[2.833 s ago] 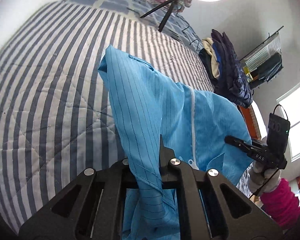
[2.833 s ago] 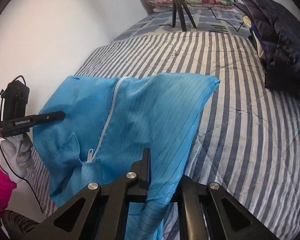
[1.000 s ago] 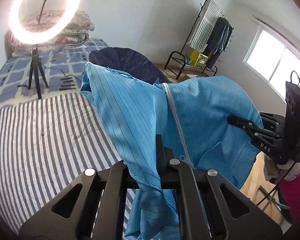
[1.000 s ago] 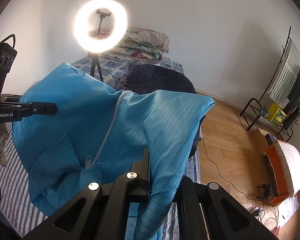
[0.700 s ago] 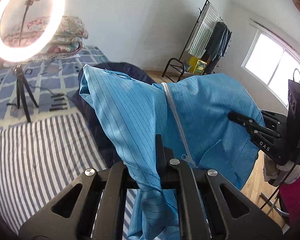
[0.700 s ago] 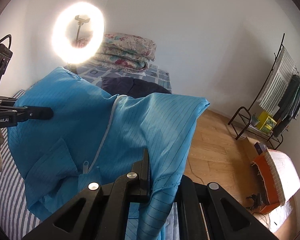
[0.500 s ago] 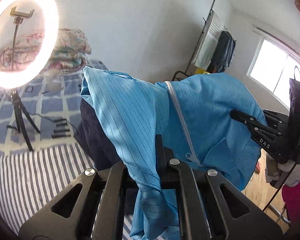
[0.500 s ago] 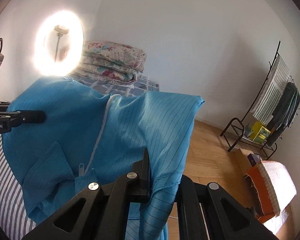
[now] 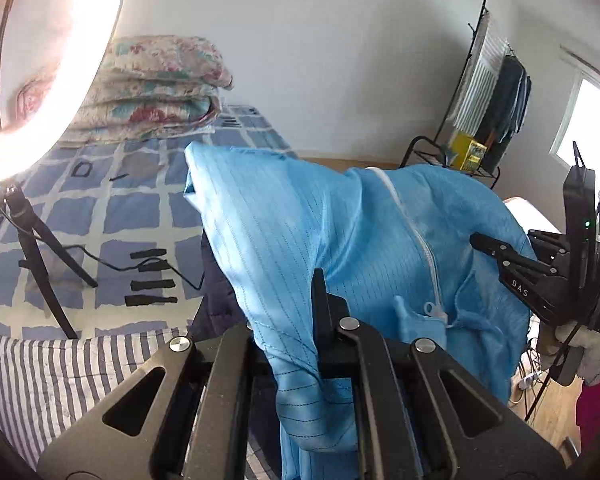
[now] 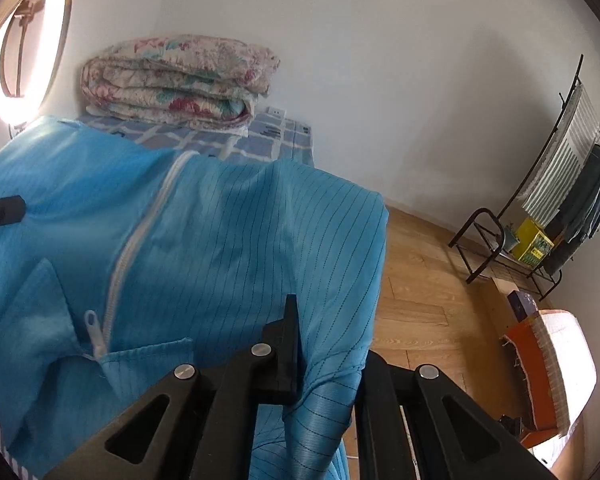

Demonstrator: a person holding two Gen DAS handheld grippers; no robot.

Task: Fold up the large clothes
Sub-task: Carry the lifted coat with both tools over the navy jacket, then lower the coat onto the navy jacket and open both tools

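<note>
While the blue garment [image 9: 300, 236] is held up in the air, it is pinched at two spots, one by each gripper. The left gripper [image 9: 300, 344] is closed tight on a bunched fold of the blue cloth, which hangs down between its black fingers [image 9: 320, 312]. The right gripper [image 10: 324, 364] has a second fold of the same cloth between its fingers; its jaws have just been opening a tiny bit, but the cloth is still seen pressed there, so it seems to be gripped, though the far finger is hidden behind the cloth. The garment is stretched between the two grippers, with its white zipper [image 10: 140, 236] running down the middle and the zipper pull [image 10: 94, 330] low on the front. It is held above the edge of a bed [image 9: 28, 364] with a striped cover. A folded flowery quilt [image 10: 180, 80] is seen at the head of the bed, beside a bright ring light [image 10: 24, 52]. A clothes rack [image 10: 568, 184] is seen by the wall, on a wooden floor [image 10: 424, 276].
</note>
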